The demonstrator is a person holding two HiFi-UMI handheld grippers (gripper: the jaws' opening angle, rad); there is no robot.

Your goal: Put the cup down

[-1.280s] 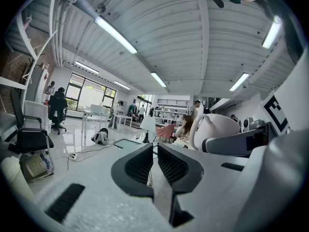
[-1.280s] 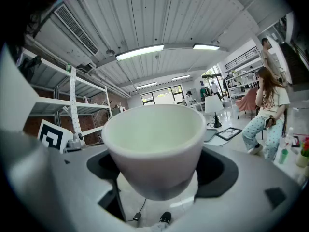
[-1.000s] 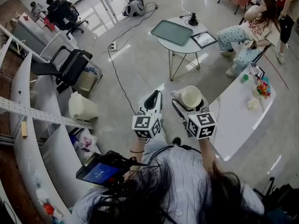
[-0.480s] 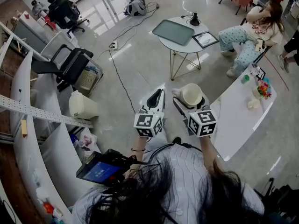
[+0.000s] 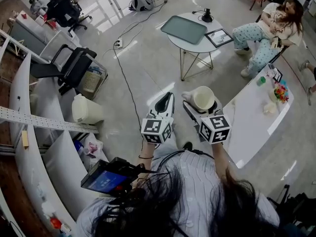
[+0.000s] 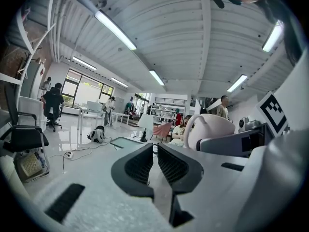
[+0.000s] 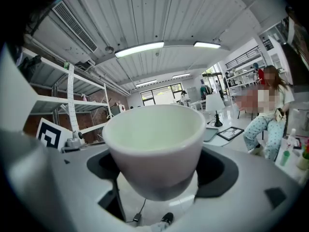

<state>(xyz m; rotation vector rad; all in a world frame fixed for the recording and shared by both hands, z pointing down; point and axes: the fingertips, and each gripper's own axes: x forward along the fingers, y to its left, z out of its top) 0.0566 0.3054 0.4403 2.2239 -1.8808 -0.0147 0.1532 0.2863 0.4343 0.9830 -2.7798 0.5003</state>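
Cup [image 7: 154, 144]: white, upright, mouth up, pinched at its sides by my right gripper [image 5: 201, 107]. I hold it in the air above the floor, near the long white table [image 5: 252, 120]. My left gripper [image 6: 155, 161] sits just beside it, jaws pressed together on nothing.
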